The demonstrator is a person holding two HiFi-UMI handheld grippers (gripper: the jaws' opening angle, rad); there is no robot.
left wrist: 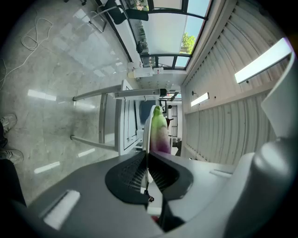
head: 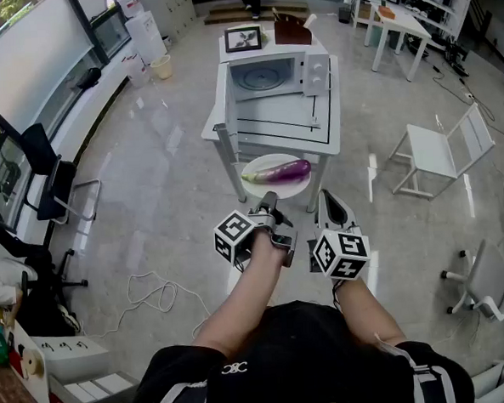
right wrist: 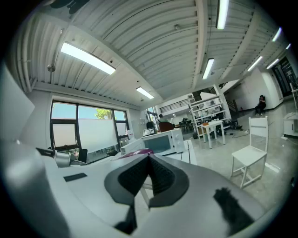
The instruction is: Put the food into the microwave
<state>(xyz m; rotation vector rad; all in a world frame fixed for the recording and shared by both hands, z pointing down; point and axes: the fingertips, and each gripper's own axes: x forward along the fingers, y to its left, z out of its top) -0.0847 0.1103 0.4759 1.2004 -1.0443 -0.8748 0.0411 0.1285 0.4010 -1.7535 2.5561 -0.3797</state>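
Observation:
A green-and-purple eggplant (head: 280, 172) lies on a white plate (head: 260, 163) held in the air just short of the white table (head: 282, 133). My left gripper (head: 270, 200) is shut on the plate's near rim. In the left gripper view the plate (left wrist: 145, 132) shows edge-on between the pads, with the eggplant (left wrist: 159, 135) beyond my left gripper (left wrist: 147, 160). My right gripper (head: 327, 203) hovers beside the plate, shut and holding nothing (right wrist: 149, 160). The white microwave (head: 266, 76) stands at the table's far end, its door open and cavity showing; the right gripper view shows the microwave (right wrist: 160, 143) ahead.
A white folding chair (head: 440, 151) stands to the right of the table. Black office chairs (head: 50, 179) line the left wall. A cable (head: 151, 296) loops on the floor at the left. A framed picture (head: 243, 39) stands behind the microwave.

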